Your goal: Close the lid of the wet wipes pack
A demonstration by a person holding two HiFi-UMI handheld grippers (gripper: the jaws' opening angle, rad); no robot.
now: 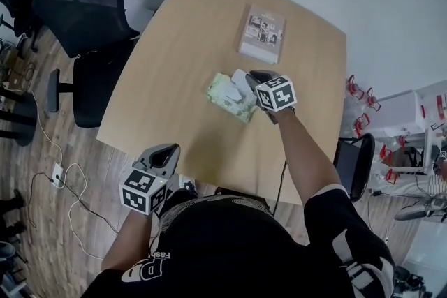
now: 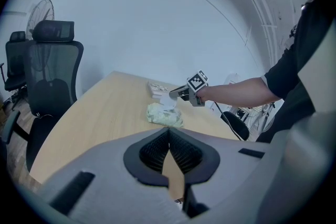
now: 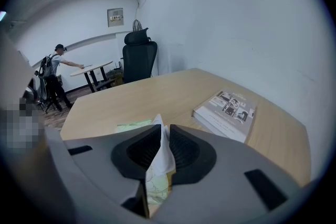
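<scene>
Right claw [image 3: 161, 136] pinched narrow on a white wipe [image 3: 160, 153] that sticks up from the wet wipes pack [image 1: 228, 95]. The pack is pale green and lies flat mid-surface, right under that claw. Cannot tell the lid's position. Left claw [image 2: 169, 136] is closed with nothing in it, hanging off the near edge of the wooden surface [image 1: 188, 45], well apart from the pack. A book [image 1: 262, 33] lies flat beyond the pack. A black office chair [image 1: 91, 3] stands at the surface's left side.
</scene>
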